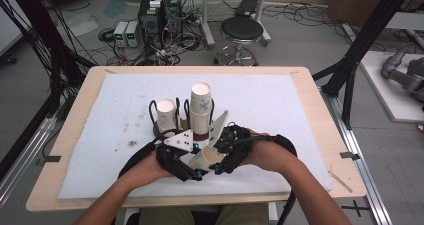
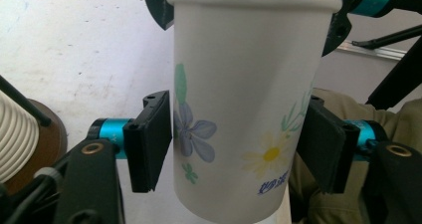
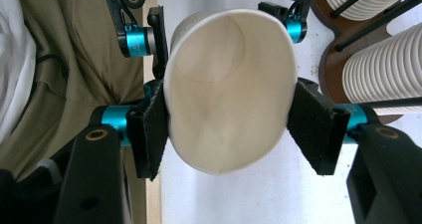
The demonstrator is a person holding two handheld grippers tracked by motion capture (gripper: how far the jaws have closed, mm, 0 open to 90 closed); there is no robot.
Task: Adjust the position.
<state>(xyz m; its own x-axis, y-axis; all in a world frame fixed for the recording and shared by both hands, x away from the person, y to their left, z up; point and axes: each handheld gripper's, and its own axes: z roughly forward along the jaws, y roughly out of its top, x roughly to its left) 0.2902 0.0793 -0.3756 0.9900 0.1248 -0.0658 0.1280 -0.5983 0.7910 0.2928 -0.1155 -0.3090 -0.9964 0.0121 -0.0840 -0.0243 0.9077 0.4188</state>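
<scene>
A: We see one paper cup (image 1: 209, 158) between both tongs, near the 6 o'clock edge of the desk (image 1: 305, 92). It is thin white paper with printed flowers, blue and yellow, a rolled rim and a smooth, plain inside.

B: Yes, and in the right gripper view its mouth is not round. The right tongs (image 3: 226, 129) press it from two sides, so the rim becomes an oval. They are closed on the cup near the mouth.

A: In the left gripper view, the left tongs (image 2: 239, 144) have black, flat, slightly rough pads. Both pads touch the cup's wall, at 9 and 3 o'clock. So we say the left tongs grip the cup too.

B: About the pose: in the high view both forearms come from 6 o'clock, and the hands are side by side, almost touching. The left tongs (image 1: 192, 175) and the right tongs (image 1: 220, 170) point towards each other, and the cup lies tilted between them.

A: At 12 o'clock from the hands stands a dark round holder (image 1: 202, 131) with black wire loops. It keeps two stacks of cups (image 1: 200, 105), ribbed along their sides. A white, a little stained sheet (image 1: 280, 115) covers the light wooden desk.
</scene>
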